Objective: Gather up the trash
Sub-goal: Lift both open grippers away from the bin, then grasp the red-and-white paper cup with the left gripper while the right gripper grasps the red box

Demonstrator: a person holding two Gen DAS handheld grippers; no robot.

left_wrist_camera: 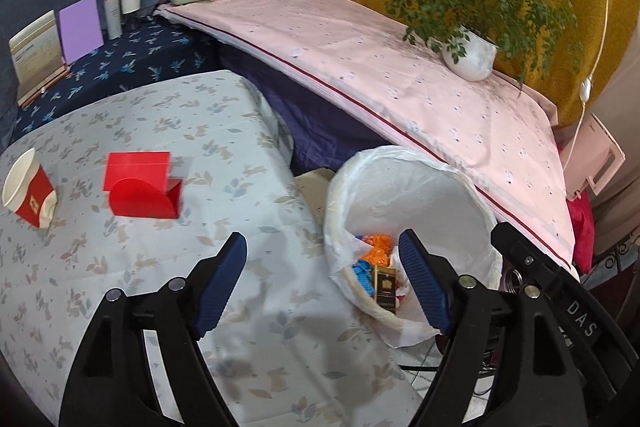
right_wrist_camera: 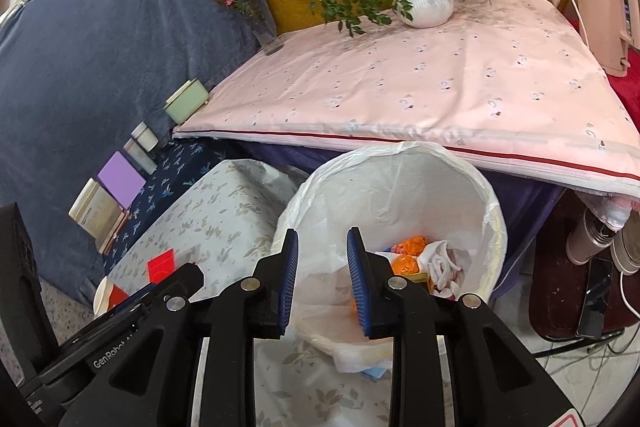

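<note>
- Trash remaining on the low table with the pale leaf-print cloth (left_wrist_camera: 224, 131): a red-and-white paper cup (left_wrist_camera: 28, 189) lying tilted near the left edge, and a red folded cardboard box (left_wrist_camera: 140, 187) just to its right, apart from the cup.
- Round waste bin lined with a white plastic bag (left_wrist_camera: 416, 195) stands beside the table's right edge, below the higher surface.
- Bin contents visible: orange wrappers (right_wrist_camera: 408, 255), a crumpled white tissue (right_wrist_camera: 442, 263), a blue scrap (left_wrist_camera: 362, 271) and a dark box with gold print (left_wrist_camera: 386, 289).
- Left gripper (left_wrist_camera: 324, 283): jaws spread wide, nothing between the blue pads; one pad over the table, the other over the bin mouth.
- Right gripper (right_wrist_camera: 322, 283): jaws parted by a narrow gap, nothing held, positioned above the bin's near rim.
- Higher surface under a pink printed cloth (right_wrist_camera: 440, 83) carries a white pot with a green trailing plant (right_wrist_camera: 424, 3) and a glass vase of pink flowers (right_wrist_camera: 256, 11).
</note>
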